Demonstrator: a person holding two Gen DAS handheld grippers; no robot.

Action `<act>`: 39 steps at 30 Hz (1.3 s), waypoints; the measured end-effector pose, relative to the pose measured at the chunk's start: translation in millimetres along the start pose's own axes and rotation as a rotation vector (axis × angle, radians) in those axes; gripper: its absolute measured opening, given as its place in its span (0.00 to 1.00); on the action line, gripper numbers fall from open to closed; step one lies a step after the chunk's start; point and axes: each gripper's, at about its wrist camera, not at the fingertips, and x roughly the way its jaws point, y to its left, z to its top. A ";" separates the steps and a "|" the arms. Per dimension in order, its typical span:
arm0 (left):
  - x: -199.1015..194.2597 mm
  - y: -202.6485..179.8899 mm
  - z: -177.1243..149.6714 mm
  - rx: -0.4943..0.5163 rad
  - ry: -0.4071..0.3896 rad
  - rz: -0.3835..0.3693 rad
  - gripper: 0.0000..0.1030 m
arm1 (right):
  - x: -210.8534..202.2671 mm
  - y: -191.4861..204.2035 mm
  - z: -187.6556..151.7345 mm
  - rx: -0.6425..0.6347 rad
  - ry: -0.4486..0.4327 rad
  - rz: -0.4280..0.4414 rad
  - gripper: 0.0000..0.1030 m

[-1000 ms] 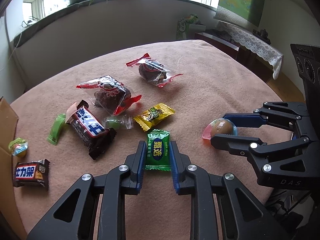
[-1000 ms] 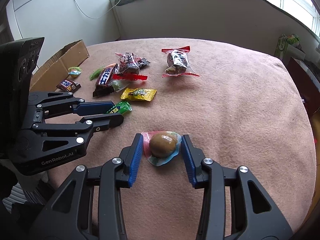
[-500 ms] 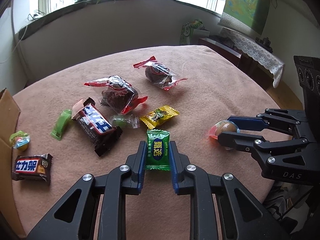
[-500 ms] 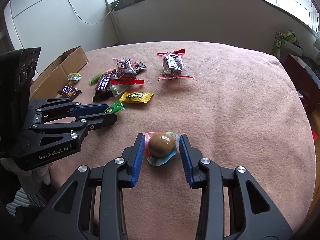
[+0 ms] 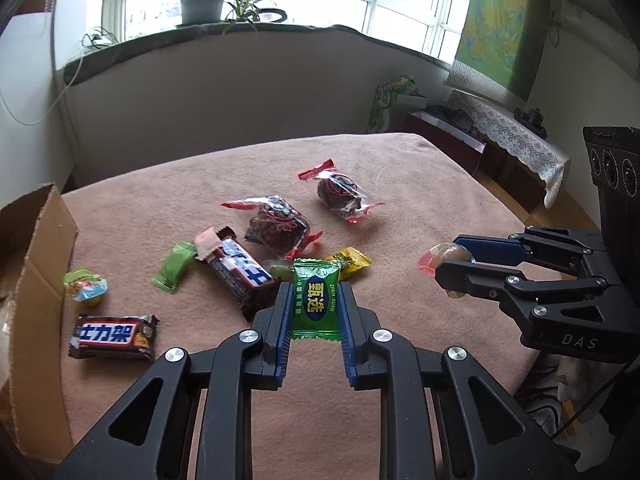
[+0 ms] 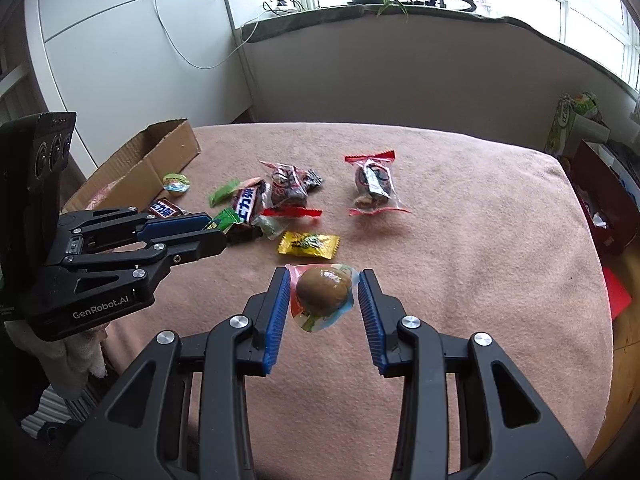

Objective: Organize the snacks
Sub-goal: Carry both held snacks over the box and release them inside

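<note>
The left tongs point(image 5: 314, 312) are clamped on a flat green foil candy packet with yellow lettering point(image 5: 315, 302), held clear of the pink-brown blanket-covered worktop point(image 6: 460, 240). The right tongs point(image 6: 323, 300) carry a brown egg sealed in a clear pouch with pink and blue edges point(image 6: 323, 293); the pouch hangs above the cloth, though a gap shows beside the right pad, so the grip looks light.

Judging by the layout, sorting has barely begun. An open brown cardboard box point(image 6: 140, 164) stands far ahead and left of both tongs, and its contents cannot be made out. Most snacks are not yet stowed: a yellow foil candy packet point(image 6: 309, 245) just ahead of the right tongs, a long dark chocolate bar with a blue-and-white label point(image 5: 239, 272), a small dark chocolate bar with a red-and-blue label point(image 5: 114, 337), a pale green sachet point(image 5: 175, 267), a small jelly cup with a green and blue lid point(image 5: 85, 286), and two clear red-trimmed bags of dark pastries point(image 5: 276, 222) point(image 5: 340, 194), all ahead or left of the left tongs.

Both held items probably go to the box next; the rest remain.
</note>
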 end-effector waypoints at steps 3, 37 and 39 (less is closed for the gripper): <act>-13.1 13.0 1.2 -0.021 -0.028 0.025 0.19 | 2.3 17.5 13.8 -0.028 -0.018 0.015 0.36; -115.1 220.2 -27.4 -0.390 -0.142 0.342 0.19 | 121.6 215.5 144.2 -0.222 0.027 0.294 0.36; -114.3 227.2 -28.3 -0.400 -0.139 0.351 0.19 | 132.4 219.4 147.0 -0.217 0.045 0.303 0.36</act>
